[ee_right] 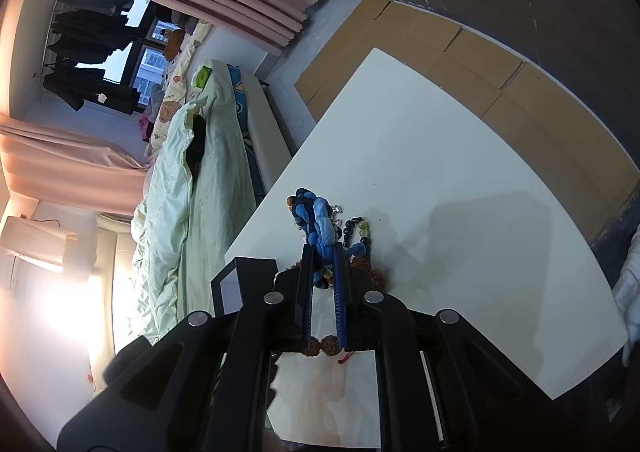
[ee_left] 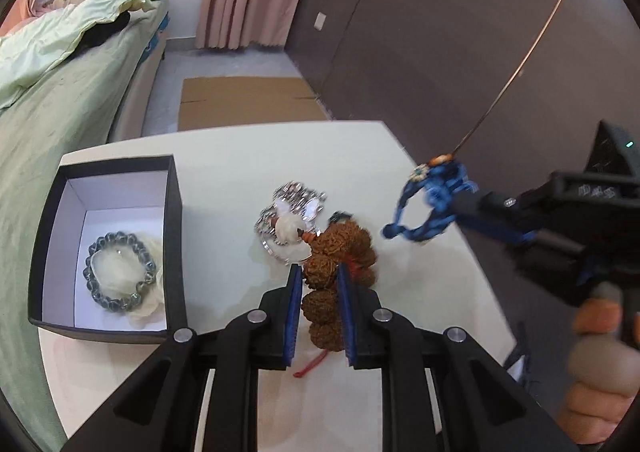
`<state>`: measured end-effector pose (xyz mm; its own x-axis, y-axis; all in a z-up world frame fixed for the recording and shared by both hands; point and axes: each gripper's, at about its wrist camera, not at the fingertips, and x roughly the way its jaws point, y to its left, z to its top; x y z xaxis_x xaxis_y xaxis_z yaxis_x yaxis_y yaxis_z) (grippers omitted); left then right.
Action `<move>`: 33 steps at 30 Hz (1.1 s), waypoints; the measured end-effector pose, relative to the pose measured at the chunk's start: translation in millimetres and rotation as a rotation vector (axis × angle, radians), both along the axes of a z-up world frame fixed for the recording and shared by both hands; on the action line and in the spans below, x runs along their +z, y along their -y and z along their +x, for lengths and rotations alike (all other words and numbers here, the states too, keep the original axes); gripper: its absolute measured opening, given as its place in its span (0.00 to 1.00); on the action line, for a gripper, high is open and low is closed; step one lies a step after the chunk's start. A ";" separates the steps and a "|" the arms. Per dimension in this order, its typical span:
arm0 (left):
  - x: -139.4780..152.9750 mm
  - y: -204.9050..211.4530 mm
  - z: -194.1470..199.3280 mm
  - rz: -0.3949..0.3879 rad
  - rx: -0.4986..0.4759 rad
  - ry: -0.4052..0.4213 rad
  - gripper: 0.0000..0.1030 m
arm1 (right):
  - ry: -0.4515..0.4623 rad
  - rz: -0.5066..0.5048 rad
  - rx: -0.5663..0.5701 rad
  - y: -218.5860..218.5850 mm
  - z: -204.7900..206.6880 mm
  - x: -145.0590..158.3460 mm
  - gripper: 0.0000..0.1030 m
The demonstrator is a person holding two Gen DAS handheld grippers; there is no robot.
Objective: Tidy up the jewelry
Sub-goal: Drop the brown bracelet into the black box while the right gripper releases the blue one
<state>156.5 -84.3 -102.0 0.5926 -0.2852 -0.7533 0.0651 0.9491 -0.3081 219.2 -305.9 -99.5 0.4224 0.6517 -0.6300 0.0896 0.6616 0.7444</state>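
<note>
In the left wrist view my left gripper (ee_left: 320, 277) is shut on a brown knobbly bead bracelet (ee_left: 344, 248); its beads fill the gap between the blue pads just above the white table (ee_left: 224, 172). My right gripper (ee_left: 458, 208) comes in from the right, shut on a blue braided bracelet (ee_left: 430, 208) held above the table. The right wrist view shows that gripper (ee_right: 323, 252) with the blue braid (ee_right: 318, 224) pinched between its pads. A black box (ee_left: 176, 236) with a white inside stands at the left and holds a grey bead bracelet (ee_left: 118, 274) on a cream pouch.
A heap of silver jewelry with a white piece (ee_left: 294, 212) lies just beyond the brown beads. A dark bead string (ee_right: 360, 232) lies near it. A bed (ee_left: 60, 112) borders the table's left side. Cardboard (ee_left: 244, 100) lies on the floor beyond. A hand (ee_left: 600, 356) grips the right tool.
</note>
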 end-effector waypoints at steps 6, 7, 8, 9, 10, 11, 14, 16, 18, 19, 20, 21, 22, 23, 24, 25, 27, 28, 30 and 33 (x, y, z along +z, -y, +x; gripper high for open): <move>30.2 -7.5 -10.4 -0.050 -0.022 0.083 0.15 | 0.023 -0.003 -0.008 -2.3 -1.5 4.6 0.10; 35.8 -10.9 -12.7 -0.057 -0.018 0.097 0.15 | 0.026 -0.005 -0.007 -3.2 -1.6 5.2 0.10; 41.1 -14.4 -15.6 -0.062 -0.014 0.109 0.15 | 0.029 -0.005 -0.005 -4.9 -1.6 5.7 0.10; 44.4 -17.2 -17.1 -0.067 -0.011 0.117 0.15 | 0.033 -0.001 0.000 -7.4 -1.8 6.4 0.10; 50.7 -23.4 -19.8 -0.076 -0.002 0.131 0.15 | 0.037 0.003 0.007 -10.1 -1.8 7.3 0.10; 53.8 -26.0 -21.2 -0.081 0.002 0.139 0.15 | 0.042 0.008 0.014 -12.9 -2.2 8.2 0.10; 66.6 -41.7 -28.4 -0.105 0.025 0.166 0.15 | 0.062 0.027 0.043 -24.4 -3.2 12.4 0.10; 74.0 -52.6 -32.1 -0.117 0.045 0.182 0.15 | 0.079 0.043 0.066 -34.1 -4.9 15.9 0.10; 80.1 -62.2 -36.6 -0.118 0.066 0.198 0.15 | 0.093 0.065 0.090 -43.8 -6.7 19.1 0.10; 84.1 -68.8 -39.1 -0.116 0.081 0.208 0.15 | 0.100 0.078 0.103 -49.6 -7.5 20.6 0.10; 86.9 -73.3 -40.8 -0.114 0.091 0.216 0.15 | 0.105 0.087 0.113 -54.0 -8.3 21.7 0.10; 89.4 -78.3 -42.7 -0.113 0.100 0.223 0.15 | 0.113 0.098 0.129 -60.8 -9.4 23.5 0.10; 91.7 -84.0 -45.7 -0.112 0.112 0.230 0.15 | 0.119 0.105 0.142 -67.4 -10.5 25.1 0.10; 93.4 -88.9 -47.0 -0.112 0.121 0.234 0.15 | 0.124 0.110 0.151 -71.8 -11.1 25.6 0.10; 95.0 -94.3 -48.7 -0.111 0.130 0.237 0.15 | 0.129 0.117 0.167 -78.9 -12.3 26.2 0.10; 96.3 -100.2 -49.9 -0.111 0.142 0.239 0.15 | 0.131 0.123 0.179 -83.8 -13.6 25.9 0.10; 97.4 -108.1 -50.4 -0.111 0.162 0.242 0.15 | 0.134 0.135 0.206 -96.8 -15.8 25.8 0.10; 98.5 -113.6 -51.5 -0.109 0.176 0.245 0.15 | 0.134 0.138 0.221 -103.8 -16.7 25.5 0.10; 99.1 -121.3 -51.4 -0.103 0.196 0.248 0.15 | 0.132 0.138 0.248 -117.5 -18.7 24.1 0.10; 100.8 -134.8 -53.5 -0.094 0.224 0.251 0.15 | 0.118 0.126 0.279 -136.2 -21.4 19.3 0.10</move>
<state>103.0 50.5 -1.2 0.8116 -0.1888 -0.5529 -0.0564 0.9166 -0.3959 197.8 -169.7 -80.1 0.2817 0.8221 -0.4948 -0.1739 0.5509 0.8162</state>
